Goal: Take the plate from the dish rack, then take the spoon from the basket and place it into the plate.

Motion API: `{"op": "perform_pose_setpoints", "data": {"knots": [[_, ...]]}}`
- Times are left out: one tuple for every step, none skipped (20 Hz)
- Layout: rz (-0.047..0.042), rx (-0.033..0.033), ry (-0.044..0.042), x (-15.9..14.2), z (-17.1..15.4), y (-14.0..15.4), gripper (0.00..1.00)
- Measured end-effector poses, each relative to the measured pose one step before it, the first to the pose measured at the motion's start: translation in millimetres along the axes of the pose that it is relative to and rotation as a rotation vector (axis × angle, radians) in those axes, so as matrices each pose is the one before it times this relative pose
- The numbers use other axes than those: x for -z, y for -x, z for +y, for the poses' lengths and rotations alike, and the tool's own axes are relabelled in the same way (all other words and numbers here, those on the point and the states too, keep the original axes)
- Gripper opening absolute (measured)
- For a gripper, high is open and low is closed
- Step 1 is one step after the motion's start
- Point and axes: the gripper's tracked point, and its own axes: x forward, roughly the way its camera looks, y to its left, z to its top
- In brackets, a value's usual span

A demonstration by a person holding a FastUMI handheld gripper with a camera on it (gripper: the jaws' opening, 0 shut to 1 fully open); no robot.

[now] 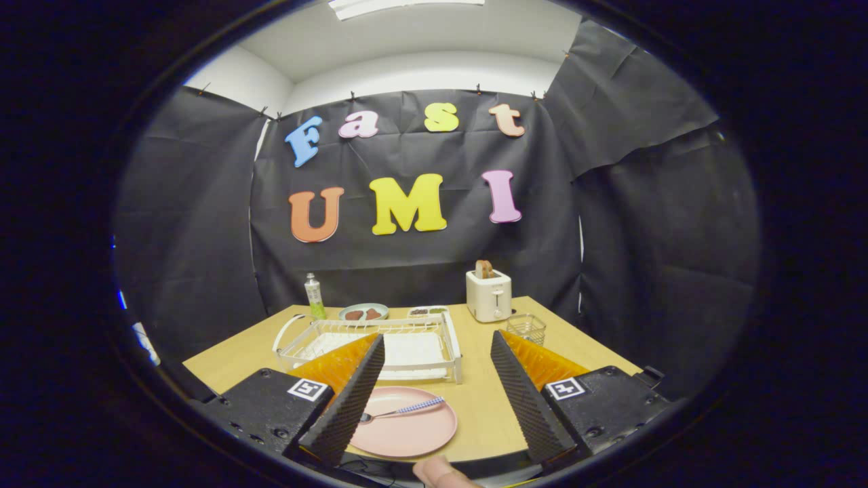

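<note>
Between spread tongs [437, 349], spoon [401, 410] on plate [407, 430], dish rack [380, 342] beyond

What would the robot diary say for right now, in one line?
tool: open, holding nothing | plate: on table, before rack | spoon: lying on plate | basket: by toaster

A round, flat pink plate [407, 428] lies on the wooden table just in front of a white wire dish rack [380, 347]. A metal spoon with a blue-and-white patterned handle [400, 411] rests across the plate. A small clear wire-mesh basket [527, 328] stands beside the rack.
</note>
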Motion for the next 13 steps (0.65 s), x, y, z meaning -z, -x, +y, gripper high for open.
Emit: {"op": "perform_pose_setpoints", "data": {"knots": [[-0.01225,-0.00002,-0.01576,-5.42,-1.96,4.52,1.00],[-0.00727,-0.00049,-0.00558,-5.62,-2.32,2.58,1.00],[-0.00085,0.00345,0.00172,-0.75,-2.85,1.25,1.00],[0.00127,0.00492,0.00386,-1.98,-2.53,1.19,1.00],[-0.00211,0.00073,0.00281,-1.92,-1.56,1.57,1.00],[-0.00424,-0.00315,0.00011,-2.18,0.27,1.62,1.00],[-0.00331,-0.00473,0.00392,-0.74,0.53,1.39,1.00],[0.00123,-0.00229,0.00396,-0.43,0.88,0.84,1.00],[0.00288,-0.00580,0.00461,1.18,2.19,0.47,1.00],[0.00218,-0.00672,0.00073,0.15,2.27,1.10,1.00],[0.00089,-0.01086,0.00187,-0.35,3.08,1.50,1.00],[0.00359,-0.00701,0.00524,0.12,2.03,0.30,1.00],[0.00052,-0.00147,0.00319,0.91,0.12,-0.60,1.00]]}}
